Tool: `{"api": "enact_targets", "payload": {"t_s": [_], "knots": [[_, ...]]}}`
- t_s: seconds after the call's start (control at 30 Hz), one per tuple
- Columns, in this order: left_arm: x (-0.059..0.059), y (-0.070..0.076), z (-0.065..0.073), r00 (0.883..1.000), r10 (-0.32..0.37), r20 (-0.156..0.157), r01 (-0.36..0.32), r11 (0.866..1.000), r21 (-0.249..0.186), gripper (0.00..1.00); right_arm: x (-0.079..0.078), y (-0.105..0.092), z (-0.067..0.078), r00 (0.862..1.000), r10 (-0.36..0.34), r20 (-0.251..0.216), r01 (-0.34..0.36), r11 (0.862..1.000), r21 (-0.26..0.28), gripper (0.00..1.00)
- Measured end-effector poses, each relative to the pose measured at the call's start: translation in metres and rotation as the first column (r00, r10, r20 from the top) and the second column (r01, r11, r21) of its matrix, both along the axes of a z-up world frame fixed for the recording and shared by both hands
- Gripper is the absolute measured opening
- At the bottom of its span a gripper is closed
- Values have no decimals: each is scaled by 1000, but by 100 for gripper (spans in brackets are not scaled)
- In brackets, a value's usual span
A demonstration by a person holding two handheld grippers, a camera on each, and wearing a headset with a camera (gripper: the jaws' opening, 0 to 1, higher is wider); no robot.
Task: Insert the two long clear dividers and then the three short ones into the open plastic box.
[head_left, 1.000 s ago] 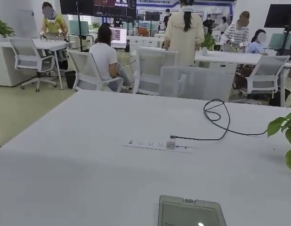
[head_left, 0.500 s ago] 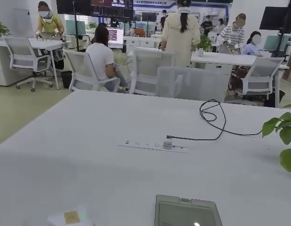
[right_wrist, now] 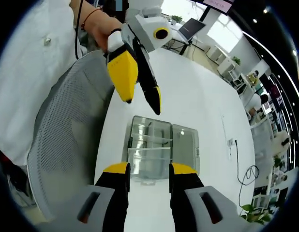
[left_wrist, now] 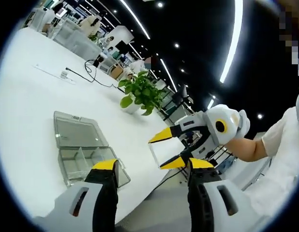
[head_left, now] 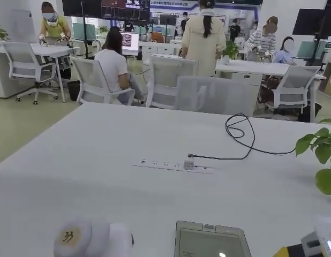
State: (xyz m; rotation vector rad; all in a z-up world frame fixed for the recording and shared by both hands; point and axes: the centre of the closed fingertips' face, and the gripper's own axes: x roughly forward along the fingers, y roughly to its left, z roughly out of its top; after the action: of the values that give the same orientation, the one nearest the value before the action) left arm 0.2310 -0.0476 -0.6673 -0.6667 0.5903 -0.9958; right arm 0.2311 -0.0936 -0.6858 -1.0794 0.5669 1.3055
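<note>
The open clear plastic box [left_wrist: 86, 164] lies near the table's front edge, its lid [left_wrist: 77, 128] folded flat behind it. Clear dividers stand inside the base [right_wrist: 149, 137]. My right gripper [right_wrist: 150, 169] is shut on a clear divider [right_wrist: 149, 162], held above the box. From the left gripper view, the right gripper [left_wrist: 168, 150] hangs over the table edge with that divider [left_wrist: 164, 155]. My left gripper [left_wrist: 153, 166] is open with nothing in it, hovering beside the box; its yellow tips [right_wrist: 142, 102] are spread. The lid [head_left: 211, 241] lies at the head view's bottom.
A white power strip [head_left: 173, 165] with a black cable [head_left: 243, 134] lies mid-table. A potted plant [head_left: 321, 155] stands at the right edge. A grey mesh chair [right_wrist: 67, 145] sits at the near edge. People and white chairs [head_left: 171, 80] are beyond the table.
Both grippers have risen into the bottom of the head view, one at the left corner, one at the right. The camera has drifted slightly right.
</note>
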Motion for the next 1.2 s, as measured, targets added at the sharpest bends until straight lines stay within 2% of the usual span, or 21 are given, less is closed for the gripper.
{"api": "enact_targets", "payload": {"t_s": [0.07, 0.1, 0.17, 0.4, 0.47, 0.57, 0.93, 1.2], "knots": [[-1, -5, -2, 1000, -8, -26, 8, 1000, 2, 51, -2, 5, 3, 1000, 5, 3, -5, 1000, 5, 33], [-1, -7, -2, 1000, -11, -28, 11, 1000, -2, 48, -3, 8, 5, 1000, 12, 7, -12, 1000, 8, 33], [-4, -13, -3, 998, -29, -57, 29, 1000, -8, 44, -5, 13, 6, 1000, 22, 16, -22, 1000, 4, 33], [-8, -28, -8, 993, -51, -106, 49, 999, -23, 28, -8, 21, 11, 998, 45, 35, -44, 999, -4, 33], [-9, -30, -10, 991, -51, -125, 48, 999, -25, 19, -9, 23, 12, 998, 48, 37, -48, 999, -4, 33], [-9, -31, -12, 990, -51, -135, 48, 999, -24, 12, -10, 24, 13, 998, 48, 35, -48, 999, -2, 33], [-12, -33, -11, 988, -62, -141, 57, 998, -35, 1, -12, 25, 10, 998, 56, 34, -55, 998, -14, 33], [-12, -32, -11, 987, -56, -148, 51, 998, -40, 0, -13, 26, 10, 997, 64, 41, -64, 998, -17, 33]]}}
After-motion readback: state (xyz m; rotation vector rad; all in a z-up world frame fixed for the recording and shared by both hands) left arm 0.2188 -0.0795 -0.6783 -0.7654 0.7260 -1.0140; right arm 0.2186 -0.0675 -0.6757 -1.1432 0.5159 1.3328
